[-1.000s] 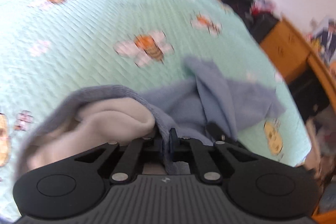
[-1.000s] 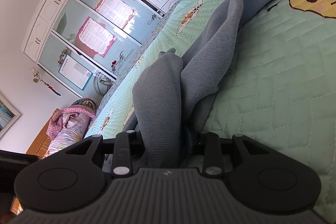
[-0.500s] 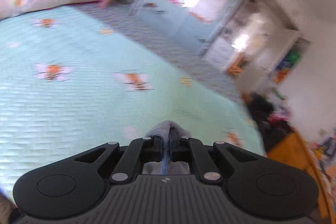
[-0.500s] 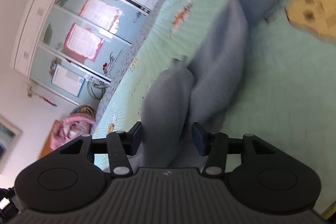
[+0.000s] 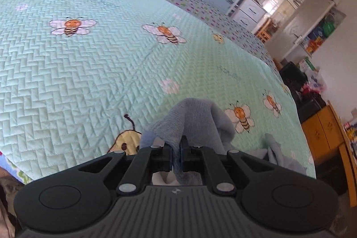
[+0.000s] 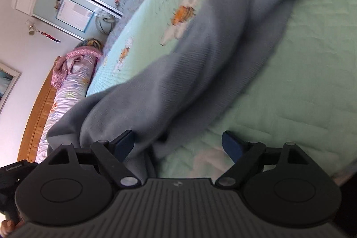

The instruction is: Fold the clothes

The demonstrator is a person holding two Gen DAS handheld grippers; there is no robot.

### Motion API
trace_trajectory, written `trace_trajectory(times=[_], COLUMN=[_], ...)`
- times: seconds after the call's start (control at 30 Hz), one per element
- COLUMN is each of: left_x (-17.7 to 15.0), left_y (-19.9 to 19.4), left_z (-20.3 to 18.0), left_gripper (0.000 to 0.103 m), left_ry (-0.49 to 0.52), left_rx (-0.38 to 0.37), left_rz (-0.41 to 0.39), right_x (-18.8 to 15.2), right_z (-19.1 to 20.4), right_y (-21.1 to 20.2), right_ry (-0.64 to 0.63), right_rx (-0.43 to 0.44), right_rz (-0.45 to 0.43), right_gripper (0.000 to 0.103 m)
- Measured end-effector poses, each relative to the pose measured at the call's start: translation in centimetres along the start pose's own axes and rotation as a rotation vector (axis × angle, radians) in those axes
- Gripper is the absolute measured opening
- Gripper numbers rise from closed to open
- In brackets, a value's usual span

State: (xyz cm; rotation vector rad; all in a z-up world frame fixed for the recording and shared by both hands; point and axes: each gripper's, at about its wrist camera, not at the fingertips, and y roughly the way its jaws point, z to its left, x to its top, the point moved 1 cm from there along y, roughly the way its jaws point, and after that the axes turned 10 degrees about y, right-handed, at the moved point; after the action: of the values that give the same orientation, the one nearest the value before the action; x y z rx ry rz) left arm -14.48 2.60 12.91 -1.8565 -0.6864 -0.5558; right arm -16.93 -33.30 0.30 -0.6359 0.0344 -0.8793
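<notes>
Your left gripper [image 5: 176, 150] has its jaws clamped on a fold of the blue-grey garment [image 5: 191, 119], lifted above the bed [image 5: 89, 64]. Your right gripper [image 6: 178, 144] has its jaws opening, pads clear of the garment [image 6: 212, 55], which trails across the bee-print quilt.

left gripper [image 5: 176, 150]: tilted downward, jaws pinched tight on a fold of blue-grey garment [image 5: 191, 119] | right gripper [image 6: 181, 144]: tilted downward, jaws opening wide, pads clear of the cloth, garment lying just beside the left pad [image 6: 125, 144]
</notes>
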Motion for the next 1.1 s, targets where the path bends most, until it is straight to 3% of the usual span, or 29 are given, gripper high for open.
trace_trajectory(times=[0.07,0.13,0.23,0.27,0.4,0.57,0.67,0.77,0.9,0.97,1.1], left_x=[0.1,0.0,0.3,0.5,0.9,0.9,0.3,-0.4,-0.8,-0.6,-0.2], left_y=[0.6,0.9,0.9,0.9,0.5,0.5,1.4,2.6,2.9,2.6,2.2], left_z=[-0.4,-0.7,-0.8,-0.8,-0.6,-1.5,-2.5,-3.1,-3.3,-3.2,-3.0], left_gripper=[0.005,0.005,0.005,0.005,0.006,0.006,0.006,0.006,0.007,0.006,0.007], left_ry=[0.021,0.027,0.031,0.031,0.032,0.073,0.105,0.114,0.122,0.126,0.115], left_rx=[-0.029,-0.041,-0.045,-0.042,-0.028,-0.047,-0.054,-0.062,-0.055,-0.042,-0.023], left_rz=[0.021,0.031,0.029,0.025,0.021,0.029,0.057,0.104,0.131,0.126,0.109], right_x=[0.5,1.2,2.3,2.9,5.2,8.5,10.0,11.3,11.4,10.4,9.3], right_z=[1.2,2.1,3.2,3.2,3.3,5.5,4.8,0.8,-6.8,-8.7,-9.1], right_y=[0.5,0.8,1.1,1.0,-1.3,-8.8,-11.9,-12.5,-11.5,-11.2,-12.6], right_ry=[-0.014,-0.039,-0.081,-0.079,-0.024,-0.109,-0.149,-0.069,0.118,0.177,0.213], right_rx=[0.029,0.026,-0.003,-0.008,0.073,0.180,0.144,0.068,-0.109,-0.137,-0.130], right_rz=[0.001,-0.013,-0.043,-0.048,-0.094,-0.338,-0.463,-0.483,-0.404,-0.366,-0.362], right_gripper=[0.084,0.073,0.038,0.016,0.011,0.009,0.009,0.009,0.010,0.012,0.035])
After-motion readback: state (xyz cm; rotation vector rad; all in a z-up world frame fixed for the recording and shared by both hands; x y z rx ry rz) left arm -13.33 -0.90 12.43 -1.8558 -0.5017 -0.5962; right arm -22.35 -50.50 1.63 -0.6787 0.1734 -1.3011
